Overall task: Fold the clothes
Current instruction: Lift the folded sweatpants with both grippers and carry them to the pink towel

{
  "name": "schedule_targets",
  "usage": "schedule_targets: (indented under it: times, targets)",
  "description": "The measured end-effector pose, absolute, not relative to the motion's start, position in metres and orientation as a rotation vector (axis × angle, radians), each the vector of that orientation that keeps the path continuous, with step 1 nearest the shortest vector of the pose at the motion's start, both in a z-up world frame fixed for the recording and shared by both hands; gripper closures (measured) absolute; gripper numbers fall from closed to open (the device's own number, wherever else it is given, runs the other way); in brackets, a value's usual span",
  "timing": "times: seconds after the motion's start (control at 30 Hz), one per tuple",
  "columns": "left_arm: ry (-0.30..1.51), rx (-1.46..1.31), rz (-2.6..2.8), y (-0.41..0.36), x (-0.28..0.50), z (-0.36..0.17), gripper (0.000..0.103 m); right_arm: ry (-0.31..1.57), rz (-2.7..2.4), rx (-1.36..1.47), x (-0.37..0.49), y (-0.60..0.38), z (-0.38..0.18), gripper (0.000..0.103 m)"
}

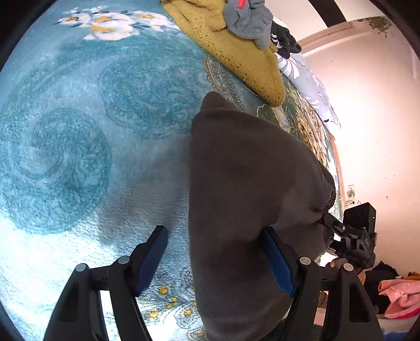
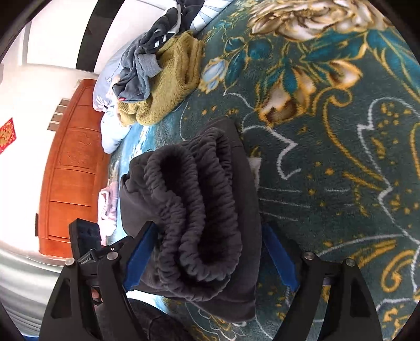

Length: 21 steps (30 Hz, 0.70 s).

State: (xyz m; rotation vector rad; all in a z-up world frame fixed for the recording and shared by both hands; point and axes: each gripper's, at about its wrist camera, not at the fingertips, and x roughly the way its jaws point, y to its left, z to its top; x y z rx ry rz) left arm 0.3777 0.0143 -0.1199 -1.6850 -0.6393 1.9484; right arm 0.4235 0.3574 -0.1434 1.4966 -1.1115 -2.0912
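A folded dark grey pair of sweatpants [image 1: 244, 188] lies on the teal floral blanket [image 1: 78, 144]. In the right wrist view its gathered elastic waistband [image 2: 199, 209] faces the camera. My left gripper [image 1: 215, 251] is open, its blue-padded fingers [image 1: 152, 259] wide apart, one on each side of the pants' left edge. My right gripper [image 2: 207, 257] is open too, its jaws standing on either side of the waistband end. The right gripper also shows at the right edge of the left wrist view [image 1: 351, 230].
A mustard knit sweater [image 1: 236, 47] with grey clothing [image 1: 246, 21] on top lies at the far end of the bed, also in the right wrist view [image 2: 168, 86]. A pale floral pillow [image 1: 309, 81] lies behind. A wooden cabinet [image 2: 71, 168] stands beside the bed. Pink clothes [image 1: 399, 296] lie low right.
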Motion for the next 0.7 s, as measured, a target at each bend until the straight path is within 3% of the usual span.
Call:
schedule_targets:
  times: [0.43,0.53,0.6,0.7]
  targets:
    - [-0.640,-1.676,1.938,0.040,0.369,-0.121,0.026,-1.085,-2.076,1.519,0.403,0.340,-0.144,0.017]
    - [-0.627,-1.689,1.966,0.043,0.371,-0.117,0.029,-1.089,-2.087,1.556,0.402,0.338,-0.141,0.026]
    - [-0.577,-1.674,1.995,0.044,0.376,-0.109,0.037,-1.074,-2.093,1.574,0.401,0.337,-0.135,0.038]
    - [-0.532,-1.641,2.019,0.042,0.384,-0.095,0.046,-1.059,-2.099,1.574,0.400,0.335,-0.122,0.046]
